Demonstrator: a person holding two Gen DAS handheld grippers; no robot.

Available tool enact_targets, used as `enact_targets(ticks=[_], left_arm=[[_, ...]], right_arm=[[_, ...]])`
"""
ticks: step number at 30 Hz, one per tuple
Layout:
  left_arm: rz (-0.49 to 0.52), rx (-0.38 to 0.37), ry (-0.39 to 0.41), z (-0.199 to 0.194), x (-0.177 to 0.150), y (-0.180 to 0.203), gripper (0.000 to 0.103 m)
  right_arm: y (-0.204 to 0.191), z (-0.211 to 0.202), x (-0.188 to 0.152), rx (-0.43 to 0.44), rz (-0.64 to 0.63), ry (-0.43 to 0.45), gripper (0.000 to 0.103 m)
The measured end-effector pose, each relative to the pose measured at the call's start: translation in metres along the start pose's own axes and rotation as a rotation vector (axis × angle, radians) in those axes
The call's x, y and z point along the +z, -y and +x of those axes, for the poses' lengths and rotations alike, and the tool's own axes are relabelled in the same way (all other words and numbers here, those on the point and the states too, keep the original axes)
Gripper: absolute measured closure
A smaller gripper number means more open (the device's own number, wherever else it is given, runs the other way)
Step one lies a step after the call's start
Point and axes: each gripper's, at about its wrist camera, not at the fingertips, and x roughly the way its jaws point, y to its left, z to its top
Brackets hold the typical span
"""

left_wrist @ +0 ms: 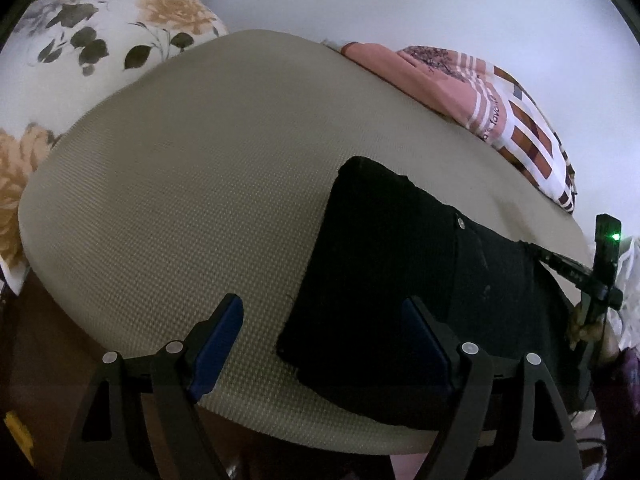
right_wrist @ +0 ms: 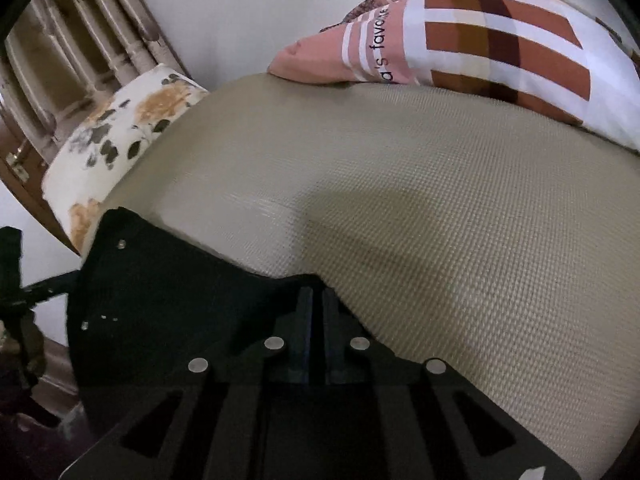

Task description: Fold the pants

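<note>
Black pants (left_wrist: 392, 272) lie folded into a compact block on the beige textured mat (left_wrist: 200, 168), toward its right front. My left gripper (left_wrist: 324, 320) is open, its blue pads wide apart just above the mat, the right finger over the pants' front edge. In the right wrist view the pants (right_wrist: 160, 304) fill the lower left. My right gripper (right_wrist: 314, 300) is shut on the pants' right edge, lifting the cloth slightly off the mat (right_wrist: 460, 220). The right gripper also shows at the far right of the left wrist view (left_wrist: 600, 276).
A floral pillow (left_wrist: 80, 48) lies at the mat's far left. A pink and brown patchwork pillow (left_wrist: 500, 108) lies at the far right; it also shows in the right wrist view (right_wrist: 480, 40). A white wall stands behind. A wooden headboard (right_wrist: 60, 60) is at far left.
</note>
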Motion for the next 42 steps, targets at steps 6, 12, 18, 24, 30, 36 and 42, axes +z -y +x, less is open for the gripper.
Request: enact_targets(ticks=[6, 12, 18, 24, 30, 36, 42], left_arm=[[0.043, 0.013, 0.034, -0.006, 0.003, 0.006, 0.022], [0.093, -0.023, 0.061, -0.014, 0.006, 0.017, 0.022], [0.116, -0.046, -0.014, 0.007, 0.002, 0.019, 0.021], [0.237, 0.003, -0.011, 0.032, 0.007, 0.023, 0.021], [0.201, 0.032, 0.020, 0.054, 0.025, -0.004, 0.004], [0.311, 0.131, 0.084, 0.034, 0.021, 0.019, 0.004], [0.128, 0.060, 0.105, -0.027, 0.043, -0.002, 0.004]], right_arm=[[0.001, 0.006, 0.003, -0.059, -0.037, -0.011, 0.103], [0.007, 0.005, 0.005, -0.037, 0.025, 0.005, 0.101], [0.026, -0.039, 0.009, 0.027, 0.188, 0.152, 0.094], [-0.049, -0.025, 0.001, 0.073, -0.084, 0.016, 0.090], [-0.056, 0.011, -0.015, -0.061, -0.192, 0.021, 0.103], [-0.042, 0.005, -0.012, 0.018, -0.128, 0.018, 0.103], [-0.028, -0.008, -0.011, 0.106, -0.027, 0.071, 0.101]])
